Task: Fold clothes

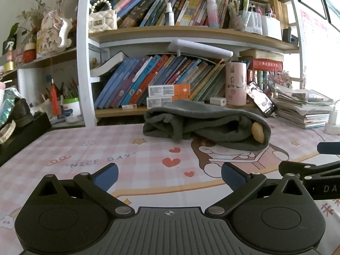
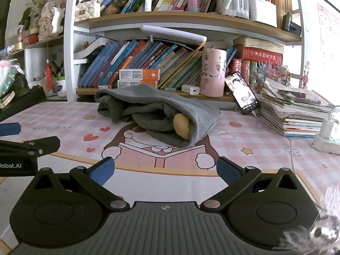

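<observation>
Both hand-held grippers, left (image 1: 169, 177) and right (image 2: 165, 171), stood spread wide and empty above the worktop (image 1: 63, 148), short of the bundled grey sweatshirt (image 2: 157, 110), judged soft, limp and best pinched at its hem edges.

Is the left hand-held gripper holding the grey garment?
No, the left hand-held gripper is open and empty above the tablecloth, well short of the bundled grey garment.

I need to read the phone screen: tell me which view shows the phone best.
Right wrist view: the phone appears larger and nearer the middle. Left wrist view shows it smaller, off to the right.
</observation>
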Motion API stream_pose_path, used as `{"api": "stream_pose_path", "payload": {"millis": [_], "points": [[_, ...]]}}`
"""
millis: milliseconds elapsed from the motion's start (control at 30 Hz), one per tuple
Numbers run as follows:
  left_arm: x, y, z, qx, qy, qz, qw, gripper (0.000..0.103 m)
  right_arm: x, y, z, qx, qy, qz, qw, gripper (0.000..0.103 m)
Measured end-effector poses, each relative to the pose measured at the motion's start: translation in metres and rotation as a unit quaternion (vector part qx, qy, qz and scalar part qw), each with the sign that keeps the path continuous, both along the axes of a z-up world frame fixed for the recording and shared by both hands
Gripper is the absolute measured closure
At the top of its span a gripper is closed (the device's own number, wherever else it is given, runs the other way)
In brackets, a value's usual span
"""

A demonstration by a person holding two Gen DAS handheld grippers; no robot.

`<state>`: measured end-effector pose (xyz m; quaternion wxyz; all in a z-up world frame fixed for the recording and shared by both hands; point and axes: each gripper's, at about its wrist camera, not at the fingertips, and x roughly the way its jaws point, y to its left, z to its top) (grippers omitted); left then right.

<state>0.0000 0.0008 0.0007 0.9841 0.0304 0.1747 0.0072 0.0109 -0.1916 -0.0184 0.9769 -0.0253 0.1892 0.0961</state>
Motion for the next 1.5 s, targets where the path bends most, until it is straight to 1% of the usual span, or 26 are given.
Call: {"api": "stream_pose_path", "payload": {"millis": [167,367,567,800,933,1267,1500], "points": [[0.000,0.000,0.000,-0.002,-0.003,0.003,1.0000,0.000,0.000,0.000,0.001,-0.001,-0.002,0.000,1.000,0.000],[-0.006,0.003,0.002,-0.003,-0.020,0.010,0.9997,0.000,-0.004,0.003,0.001,-0.011,-0.014,-0.001,1.000,0.000],[-0.010,0.005,0.004,-0.009,-0.034,0.009,0.9993,0.000,-0.011,0.005,0.003,-0.016,-0.035,0.004,0.999,0.000],[-0.012,-0.001,0.003,0.007,-0.040,0.017,0.9990,0.000,-0.016,0.008,0.004,-0.020,-0.052,0.009,0.998,0.000],[-0.016,-0.004,0.003,0.013,-0.051,0.011,0.9985,0.000,-0.014,0.008,0.004,-0.019,-0.047,0.005,0.999,0.000],[-0.012,0.000,0.003,0.001,-0.038,0.010,0.9992,0.000,-0.015,0.009,0.004,-0.022,-0.052,0.003,0.998,0.000],[-0.012,-0.002,0.003,0.006,-0.038,0.008,0.9992,0.000,-0.016,0.007,0.004,-0.017,-0.052,0.001,0.998,0.000]]}}
